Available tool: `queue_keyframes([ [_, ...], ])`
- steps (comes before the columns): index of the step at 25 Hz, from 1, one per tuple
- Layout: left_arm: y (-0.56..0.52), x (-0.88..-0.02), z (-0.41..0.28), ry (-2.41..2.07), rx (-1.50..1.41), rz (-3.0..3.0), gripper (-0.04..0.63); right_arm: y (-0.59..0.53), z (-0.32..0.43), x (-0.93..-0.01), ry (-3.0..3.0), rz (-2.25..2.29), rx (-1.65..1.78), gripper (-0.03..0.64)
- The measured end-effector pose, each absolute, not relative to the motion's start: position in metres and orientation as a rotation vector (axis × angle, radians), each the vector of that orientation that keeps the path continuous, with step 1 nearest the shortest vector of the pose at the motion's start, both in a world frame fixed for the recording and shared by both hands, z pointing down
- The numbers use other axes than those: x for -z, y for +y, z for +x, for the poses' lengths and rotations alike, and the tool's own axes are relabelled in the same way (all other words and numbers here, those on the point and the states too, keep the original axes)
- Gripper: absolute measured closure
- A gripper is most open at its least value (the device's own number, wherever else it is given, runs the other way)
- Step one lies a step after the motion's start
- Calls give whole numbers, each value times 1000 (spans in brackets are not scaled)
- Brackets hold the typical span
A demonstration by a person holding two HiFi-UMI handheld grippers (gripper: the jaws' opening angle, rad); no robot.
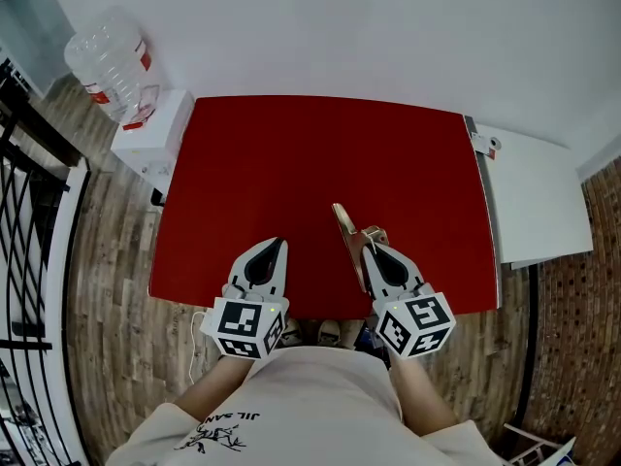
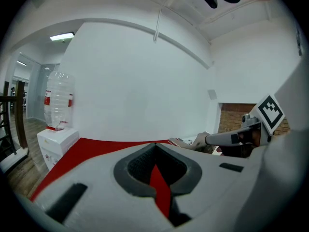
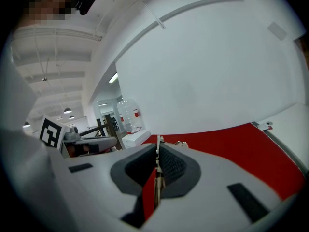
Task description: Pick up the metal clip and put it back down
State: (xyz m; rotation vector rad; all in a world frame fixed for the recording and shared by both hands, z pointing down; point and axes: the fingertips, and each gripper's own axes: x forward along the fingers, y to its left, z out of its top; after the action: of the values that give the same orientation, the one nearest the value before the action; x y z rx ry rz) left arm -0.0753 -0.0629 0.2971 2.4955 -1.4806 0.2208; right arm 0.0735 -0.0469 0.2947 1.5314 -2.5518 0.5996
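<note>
A person in a white T-shirt stands at the near edge of a red desk with a hand-held gripper in each hand. The right hand-held gripper, over the desk's near edge and right of its middle, is clenched on the metal clip, a brass-coloured piece that juts from the jaw tips toward the middle of the desk. In the right gripper view the clip sits pinched between the dark ribbed pads, its top edge showing just past the tips of the right hand-held gripper. Whether the clip clears the desk's surface cannot be told. The left hand-held gripper, over the desk's near edge and left of its middle, has its jaws together at the tips with nothing between them. The left gripper view shows the left hand-held gripper with only the red of the desk in the gap behind the tips. Off the desk's far left corner a large clear water bottle with a red label stands neck down in a white dispenser; what the bottle holds cannot be made out. A white side table abuts the desk's right edge. Plank flooring runs along the desk's left side, where a black railing stands well apart from the desk.
</note>
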Motion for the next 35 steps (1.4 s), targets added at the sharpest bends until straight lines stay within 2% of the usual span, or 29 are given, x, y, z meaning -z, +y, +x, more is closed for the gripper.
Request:
queue_keyframes([
  [35, -63, -316, -70, -1433, -248, 2462, 591, -48, 75, -301, -2547, 1514, -645, 598],
])
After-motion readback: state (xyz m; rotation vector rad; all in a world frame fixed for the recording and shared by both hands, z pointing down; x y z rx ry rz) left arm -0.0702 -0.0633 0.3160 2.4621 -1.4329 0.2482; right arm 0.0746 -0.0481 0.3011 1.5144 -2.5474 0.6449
